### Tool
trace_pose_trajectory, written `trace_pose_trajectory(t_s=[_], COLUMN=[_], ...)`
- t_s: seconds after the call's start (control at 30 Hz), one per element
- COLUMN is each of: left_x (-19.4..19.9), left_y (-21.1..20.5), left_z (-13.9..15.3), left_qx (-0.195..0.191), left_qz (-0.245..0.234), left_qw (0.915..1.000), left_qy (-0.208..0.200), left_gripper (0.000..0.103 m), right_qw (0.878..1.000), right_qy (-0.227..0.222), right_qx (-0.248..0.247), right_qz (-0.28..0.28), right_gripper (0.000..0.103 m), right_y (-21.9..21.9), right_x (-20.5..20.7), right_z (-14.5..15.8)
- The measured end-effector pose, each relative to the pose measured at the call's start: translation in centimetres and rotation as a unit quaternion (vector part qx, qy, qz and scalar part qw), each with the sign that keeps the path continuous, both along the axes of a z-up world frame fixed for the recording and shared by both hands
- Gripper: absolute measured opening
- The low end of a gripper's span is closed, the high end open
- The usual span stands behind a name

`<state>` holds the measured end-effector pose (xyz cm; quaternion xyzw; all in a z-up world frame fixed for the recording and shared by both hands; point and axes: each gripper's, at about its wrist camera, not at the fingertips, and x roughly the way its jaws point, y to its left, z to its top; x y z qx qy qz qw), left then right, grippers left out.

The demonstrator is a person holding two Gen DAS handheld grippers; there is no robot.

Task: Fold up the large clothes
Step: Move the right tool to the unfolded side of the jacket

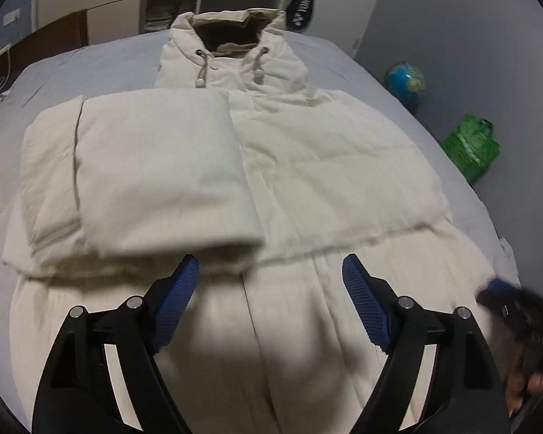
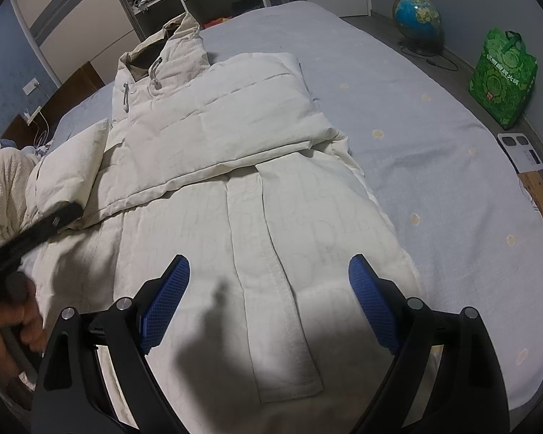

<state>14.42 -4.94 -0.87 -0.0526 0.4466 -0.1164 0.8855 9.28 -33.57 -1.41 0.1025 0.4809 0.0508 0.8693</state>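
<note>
A cream hooded padded coat [image 1: 325, 152] lies front up on the grey-blue bed sheet [image 1: 90, 61], with its hood [image 1: 231, 36] at the far end. One sleeve [image 1: 155, 166] is folded across the chest on the left, and the other sleeve [image 2: 235, 108] lies across it from the right. My left gripper [image 1: 271, 264] hovers open above the coat's lower half, just below the folded sleeve's cuff, with nothing between its blue pads. My right gripper [image 2: 269, 264] stands open over the front placket [image 2: 271, 289] near the hem, holding nothing. A hand holds each gripper.
Bare sheet [image 2: 434, 152] stretches to the right of the coat. On the floor beyond the bed stand a globe [image 2: 416, 14], a green bag [image 2: 503, 76] and a white scale [image 2: 525, 155]. A knitted cream blanket [image 2: 3, 173] lies at the left. Drawers and a wardrobe stand behind.
</note>
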Motion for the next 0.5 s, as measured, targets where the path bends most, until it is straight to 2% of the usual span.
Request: trace_pose_trajectory(t_s=[0.1,0.2,0.3,0.5], left_x=[-1.8,-3.4,-4.9,-7.1], left_y=[1.1,3.8,7.5,15.3], left_z=[0.2,1.2,2.4,2.9], left_qx=[0.004,0.004,0.01,0.003], left_qz=[-0.007,0.01,0.047,0.148], left_qw=[1.0,0.9999,0.9984,0.9883], left_qy=[-0.002,-0.011,-0.03,-0.039], left_gripper=[0.078,0.079,0.089,0.089], right_qw=[1.0,1.0,1.0,0.998], right_qy=[0.003,0.007,0.014,0.018], right_qx=[-0.005,-0.012,-0.022,-0.053], right_qz=[0.002,0.005,0.011,0.032], right_gripper=[0.085,0.085,0.085,0.085], right_y=[0.2,0.4,0.7,2.1], right_x=[0.0,0.1,0.2,0.2], right_z=[0.0,-0.1,-0.3,-0.1])
